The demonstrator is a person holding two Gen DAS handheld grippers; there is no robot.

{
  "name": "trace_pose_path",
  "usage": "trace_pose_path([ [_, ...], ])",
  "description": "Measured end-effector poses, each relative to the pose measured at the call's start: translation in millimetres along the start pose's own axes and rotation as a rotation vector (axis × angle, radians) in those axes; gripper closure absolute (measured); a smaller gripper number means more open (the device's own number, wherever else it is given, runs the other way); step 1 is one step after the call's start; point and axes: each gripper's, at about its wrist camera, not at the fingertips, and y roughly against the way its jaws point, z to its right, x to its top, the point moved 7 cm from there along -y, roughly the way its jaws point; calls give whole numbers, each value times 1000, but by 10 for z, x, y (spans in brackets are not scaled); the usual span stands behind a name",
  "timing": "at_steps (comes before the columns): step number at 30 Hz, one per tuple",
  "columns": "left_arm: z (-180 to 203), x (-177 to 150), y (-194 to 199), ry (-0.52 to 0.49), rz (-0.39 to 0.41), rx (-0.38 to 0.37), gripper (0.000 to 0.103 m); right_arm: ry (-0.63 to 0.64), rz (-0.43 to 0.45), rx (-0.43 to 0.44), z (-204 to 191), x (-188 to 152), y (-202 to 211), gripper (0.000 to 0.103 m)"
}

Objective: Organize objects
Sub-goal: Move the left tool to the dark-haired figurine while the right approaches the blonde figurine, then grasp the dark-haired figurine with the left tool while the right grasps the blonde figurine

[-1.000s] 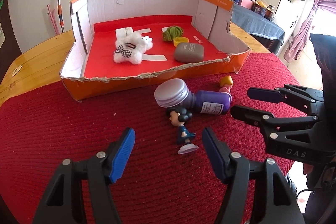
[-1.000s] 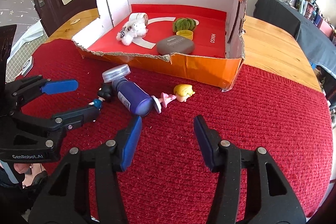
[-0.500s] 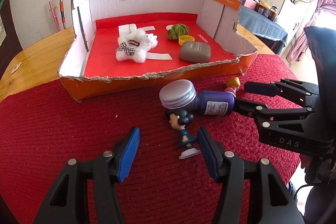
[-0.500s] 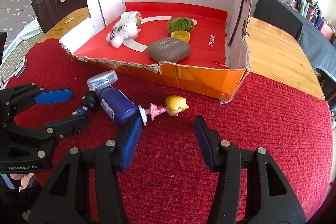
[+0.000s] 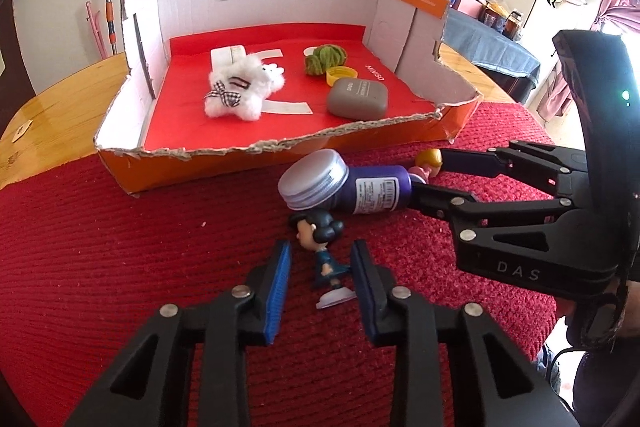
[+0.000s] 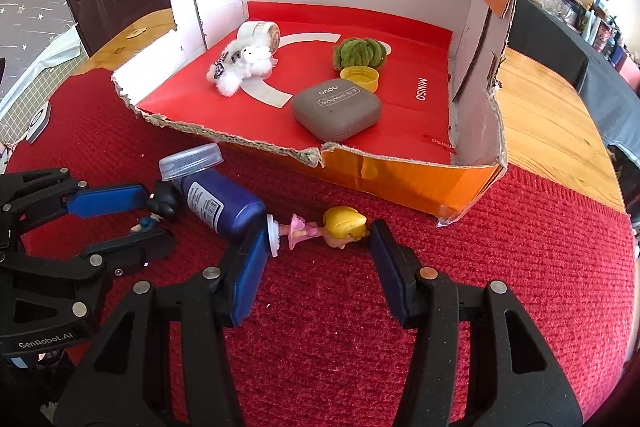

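Left wrist view: the left tongs are being closed around the dark-haired figurine on the red mat; the right tongs are held open astride the blonde doll.

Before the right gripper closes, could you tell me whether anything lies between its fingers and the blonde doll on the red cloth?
Nothing lies between them. The right gripper straddles the blonde doll lengthwise, its jaws open. The purple bottle lies beside the doll's base and could be nudged by the left finger.
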Motion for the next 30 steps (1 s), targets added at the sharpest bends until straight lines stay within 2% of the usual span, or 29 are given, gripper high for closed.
trace_pose_path([
  [2, 22, 0, 0, -9, 1, 2, 78, -6, 0, 7, -6, -3, 1, 54],
  [3, 31, -3, -1, -12, 0, 2, 82, -9, 2, 10, -10, -7, 6, 54],
  [21, -54, -72, 216, 15, 39, 12, 82, -12, 40, 69, -311, -140, 300, 55],
  [30, -49, -73, 344, 17, 65, 18, 82, 3, 92, 78, -418, -131, 552, 55],
])
